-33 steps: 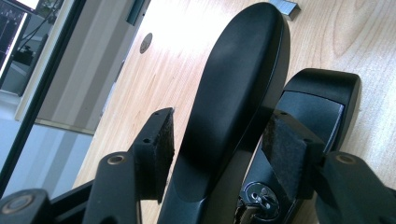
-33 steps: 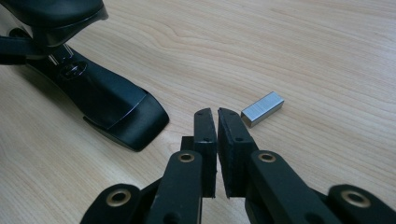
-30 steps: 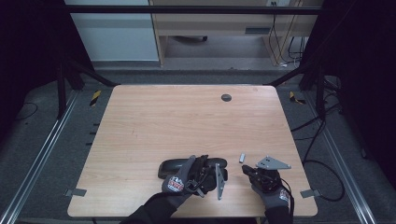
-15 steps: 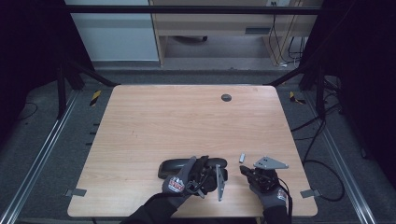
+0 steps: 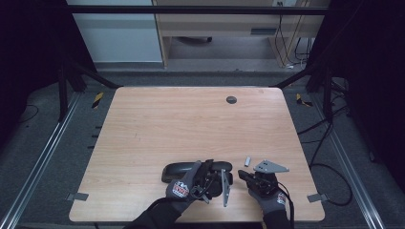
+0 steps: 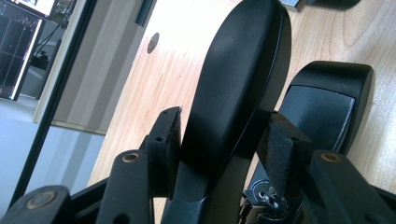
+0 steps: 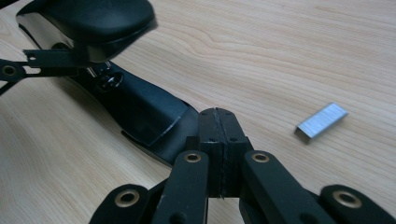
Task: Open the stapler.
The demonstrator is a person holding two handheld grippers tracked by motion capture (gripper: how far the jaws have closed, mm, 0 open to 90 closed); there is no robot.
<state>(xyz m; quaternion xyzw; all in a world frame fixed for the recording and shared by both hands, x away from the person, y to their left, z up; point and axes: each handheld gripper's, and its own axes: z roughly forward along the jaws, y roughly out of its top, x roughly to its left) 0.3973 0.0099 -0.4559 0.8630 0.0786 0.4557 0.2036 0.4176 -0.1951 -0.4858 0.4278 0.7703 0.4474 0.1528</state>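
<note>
Left gripper view: left gripper [image 6: 219, 144] has just been closing on stapler [image 6: 243, 79] lid; right gripper [image 7: 218, 122] shut, empty. Risk: smooth lid slipping free.

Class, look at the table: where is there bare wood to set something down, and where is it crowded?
Free: the whole far half of the table, bare except for the round grommet, and the near-left corner left of the stapler. Crowded: the near edge, where the left gripper, the right gripper and the strip of staples cluster.
</note>
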